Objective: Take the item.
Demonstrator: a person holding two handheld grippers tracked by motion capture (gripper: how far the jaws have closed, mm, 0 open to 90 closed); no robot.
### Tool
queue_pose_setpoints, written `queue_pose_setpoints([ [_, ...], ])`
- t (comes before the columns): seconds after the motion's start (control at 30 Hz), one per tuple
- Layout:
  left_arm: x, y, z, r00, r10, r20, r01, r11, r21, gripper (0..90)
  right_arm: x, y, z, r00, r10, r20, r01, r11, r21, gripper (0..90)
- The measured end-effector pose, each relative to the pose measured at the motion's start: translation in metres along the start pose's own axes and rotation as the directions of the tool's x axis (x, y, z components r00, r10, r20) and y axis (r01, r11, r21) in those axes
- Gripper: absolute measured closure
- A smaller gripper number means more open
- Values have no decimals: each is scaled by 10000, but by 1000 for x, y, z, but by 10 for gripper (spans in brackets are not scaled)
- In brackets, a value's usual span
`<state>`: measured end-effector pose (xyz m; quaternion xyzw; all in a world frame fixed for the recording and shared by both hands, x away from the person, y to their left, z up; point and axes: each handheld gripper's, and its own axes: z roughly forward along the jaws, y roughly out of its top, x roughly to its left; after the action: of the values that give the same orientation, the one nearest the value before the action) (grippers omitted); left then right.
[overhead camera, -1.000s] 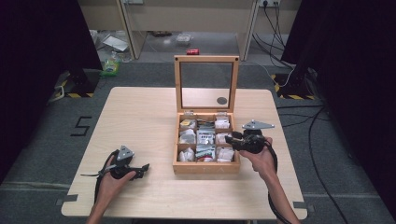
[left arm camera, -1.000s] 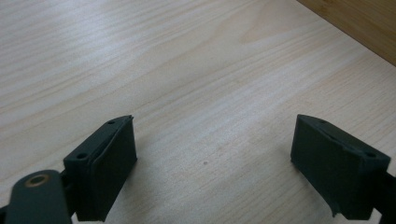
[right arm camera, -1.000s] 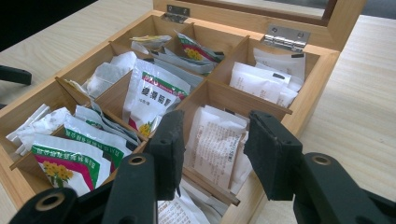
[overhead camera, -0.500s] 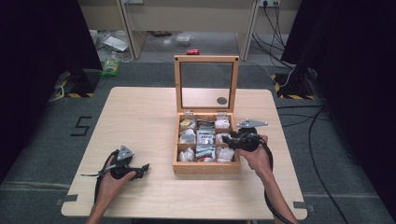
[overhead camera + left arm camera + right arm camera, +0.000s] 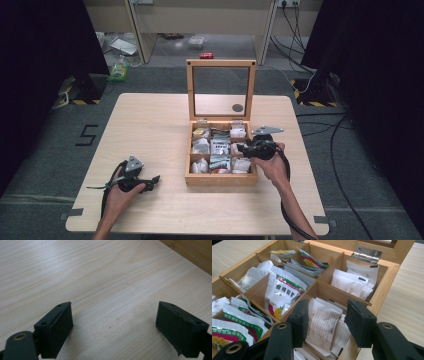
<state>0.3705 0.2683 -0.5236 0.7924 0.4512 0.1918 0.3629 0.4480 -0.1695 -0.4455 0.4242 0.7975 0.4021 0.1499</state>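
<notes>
White paper sachet (image 5: 322, 325) lies in the middle cell of the wooden box's (image 5: 220, 179) right column, atop others. Right claw (image 5: 325, 322) straddles it, jaws apart, having just been widening; pads not pressing, so nothing gripped. Looks like the reach-in step of picking a sachet. Next: lower a bit, clench on the top packet w/o catching the divider. Left claw (image 5: 150, 180) rests released on the surface (image 5: 105, 277), nothing between jaws.

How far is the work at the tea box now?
Done: the wooden box lid stands open. In hand: the right gripper, jaws open, straddles a white sachet in its compartment, not yet gripped. Left: grip and lift it; the left gripper rests open over the table.
</notes>
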Motion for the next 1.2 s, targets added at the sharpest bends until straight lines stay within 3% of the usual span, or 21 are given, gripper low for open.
queue_pose_setpoints([
  [0.2,0,0,0,10000,-14,-6,13,10000,-9,136,1,2,5,9998,-141,103,139,9997,188,527],
  [0.53,0,0,0,10000,-12,-8,12,10000,-13,135,2,4,17,10000,60,30,-61,9984,571,514],
  [0.67,0,0,0,10000,-11,-2,11,10000,-11,135,2,6,22,9999,-120,19,118,9968,795,510],
  [0.77,0,0,0,10000,-9,-7,9,10000,-9,136,0,8,25,9999,82,-95,-74,9964,845,516],
  [1.2,0,0,0,10000,-12,-6,12,10000,-11,135,-8,3,25,9959,380,-817,-320,9967,741,655],
])
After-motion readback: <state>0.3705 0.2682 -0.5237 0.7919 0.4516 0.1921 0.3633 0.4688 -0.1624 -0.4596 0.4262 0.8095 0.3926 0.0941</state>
